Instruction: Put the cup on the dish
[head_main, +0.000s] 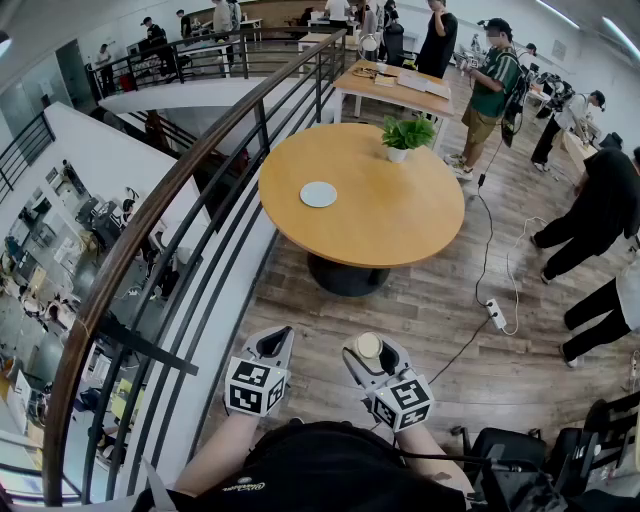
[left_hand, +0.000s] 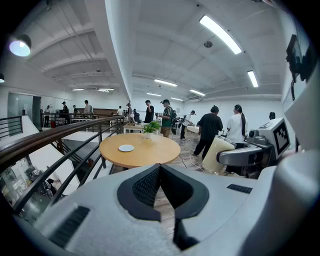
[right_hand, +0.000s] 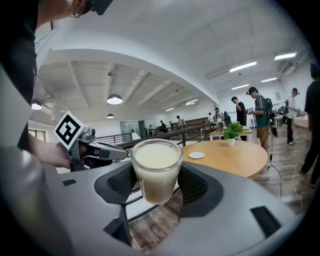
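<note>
The person is standing beside the railing (head_main: 200, 180), back from the round wooden counter (head_main: 400, 230), and is holding both grippers out low in front. The right gripper (head_main: 371, 352) is clamping the cup (right_hand: 156, 172), a clear glass one filled nearly to the rim with something pale and milky. Its two dark pads are pressing the glass on either side, and the cup is sitting upright between them, in the air above the plank floor (head_main: 420, 330). From overhead only the cup's round pale top is showing; the rest is tucked down inside the gripper. The left gripper (head_main: 272, 345) is riding just beside it, with its tips meeting and carrying nothing.

The dish (head_main: 318, 194) is lying flat on the counter's left half, well apart from the cup. It is small and pale, and too far off for me to make out any detail. A potted plant (head_main: 405, 133) is standing near the counter's far edge. A white cable is trailing across the floor to a power strip (head_main: 495, 315) on the right. People are milling about beyond the counter, several cut off by the picture's edge. The holder's own body is filling the bottom of the head view, with only the forearms showing.
</note>
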